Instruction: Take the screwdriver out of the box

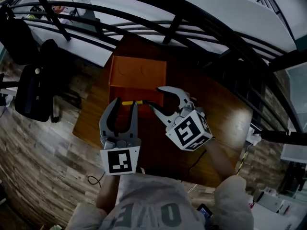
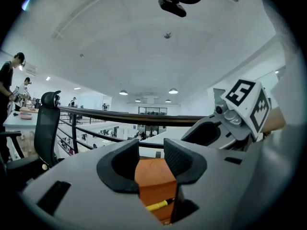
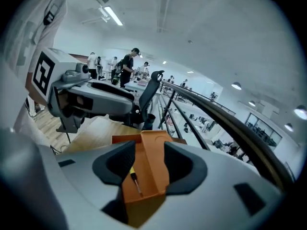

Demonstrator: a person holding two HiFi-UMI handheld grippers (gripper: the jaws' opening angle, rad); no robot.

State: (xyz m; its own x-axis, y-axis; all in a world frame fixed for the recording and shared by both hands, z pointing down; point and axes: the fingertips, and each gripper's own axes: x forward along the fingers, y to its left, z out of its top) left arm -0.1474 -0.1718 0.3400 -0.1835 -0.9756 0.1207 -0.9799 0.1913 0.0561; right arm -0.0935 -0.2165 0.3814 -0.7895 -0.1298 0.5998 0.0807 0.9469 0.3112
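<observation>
- Screwdriver: it lies flat inside the open orange box, along the box's near side. Its yellow handle points to my left and its dark shaft to my right.
- The box stands on the far-left part of the desk, close to the far edge.
- I judge the tool light and stiff, so it needs no great squeeze and should not bend or break.
- The shaft looks thin and smooth. I expect it would slip or swivel between flat pads.
- The handle is the thicker part and probably the less slippery one, so that is where I would take hold, near its middle, to keep the tool level when lifted.
- Because it lies flat on the box floor, the pads must come down on either side of the handle. Being round, it may roll away if one pad touches first.
- My right hand-held gripper is released, jaws wide apart with nothing between the pads. It hangs over the shaft end, angled down into the box.
- My left hand-held gripper is also released and empty, just above the handle end. I only see the box and the handle through its gap.
- The box looks light and may slide, so one hand-held gripper could steady it.
</observation>
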